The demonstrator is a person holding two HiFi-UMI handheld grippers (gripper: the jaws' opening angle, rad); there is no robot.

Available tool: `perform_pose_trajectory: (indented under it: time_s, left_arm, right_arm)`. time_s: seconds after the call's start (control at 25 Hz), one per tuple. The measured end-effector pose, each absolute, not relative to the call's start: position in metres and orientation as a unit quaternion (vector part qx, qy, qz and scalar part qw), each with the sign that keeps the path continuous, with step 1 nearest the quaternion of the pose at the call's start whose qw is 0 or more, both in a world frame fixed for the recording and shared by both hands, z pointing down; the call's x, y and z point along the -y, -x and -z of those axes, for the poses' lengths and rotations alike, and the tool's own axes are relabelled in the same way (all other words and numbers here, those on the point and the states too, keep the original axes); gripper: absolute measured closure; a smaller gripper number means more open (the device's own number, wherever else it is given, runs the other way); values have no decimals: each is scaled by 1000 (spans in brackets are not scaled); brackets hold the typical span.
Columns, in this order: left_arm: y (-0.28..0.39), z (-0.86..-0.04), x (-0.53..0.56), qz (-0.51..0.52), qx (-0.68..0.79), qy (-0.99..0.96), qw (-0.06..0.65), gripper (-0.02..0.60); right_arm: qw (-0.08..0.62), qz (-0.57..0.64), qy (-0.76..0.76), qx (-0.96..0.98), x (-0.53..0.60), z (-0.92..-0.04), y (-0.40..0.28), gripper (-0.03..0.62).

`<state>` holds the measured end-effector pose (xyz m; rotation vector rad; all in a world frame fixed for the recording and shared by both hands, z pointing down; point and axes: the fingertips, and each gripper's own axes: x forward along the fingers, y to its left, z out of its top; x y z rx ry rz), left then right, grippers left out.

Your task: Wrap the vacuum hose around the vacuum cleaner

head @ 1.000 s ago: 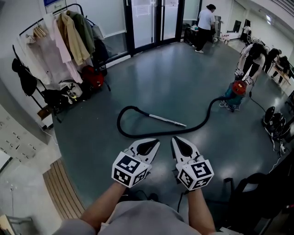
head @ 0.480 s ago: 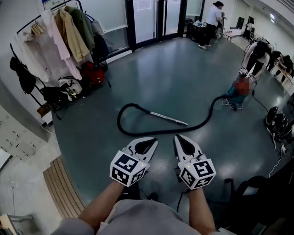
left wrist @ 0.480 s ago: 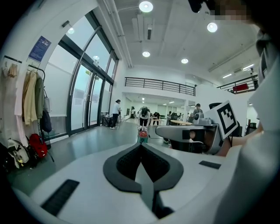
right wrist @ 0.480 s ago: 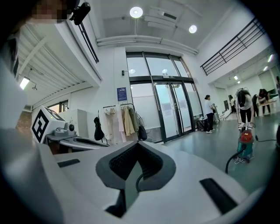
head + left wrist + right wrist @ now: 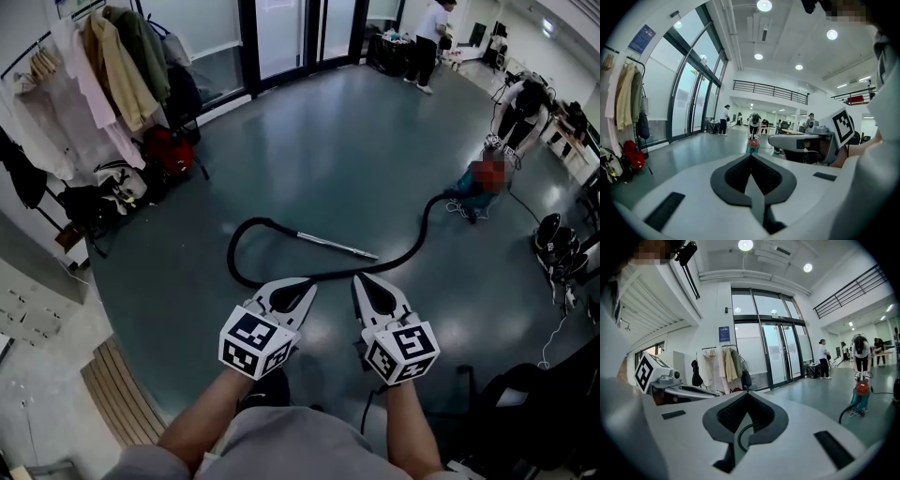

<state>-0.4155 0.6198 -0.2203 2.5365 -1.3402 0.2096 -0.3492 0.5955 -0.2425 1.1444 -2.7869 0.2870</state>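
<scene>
left claw [image 5: 307, 282] and right claw [image 5: 360, 279] both closed tight, empty, side by side. hose [image 5: 232, 255] on floor [image 5: 356, 141], loops left past metal tube [image 5: 336, 244], runs right to vacuum cleaner [image 5: 472, 195], well apart. wide bare floor ahead. coat rack [image 5: 94, 84] along left edge, glass doors [image 5: 281, 37] far side.

Black vacuum hose [image 5: 422, 230], silver wand [image 5: 337, 246], red-and-teal vacuum cleaner [image 5: 860, 397], dark teal floor [image 5: 328, 141]
</scene>
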Motion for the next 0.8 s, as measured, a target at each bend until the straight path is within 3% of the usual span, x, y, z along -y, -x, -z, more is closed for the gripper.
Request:
perform_pose_trajectory:
  time_s: [0.4,0.8]
  left_arm:
    - [496,213,-512,-73,425,-889,155,575]
    - [518,199,-449,-68,395,-898,183,575]
  right_arm:
    - [94,-99,-411,902,-489,235,427,592]
    - [115,-100,-416,896,-419,228,458,592]
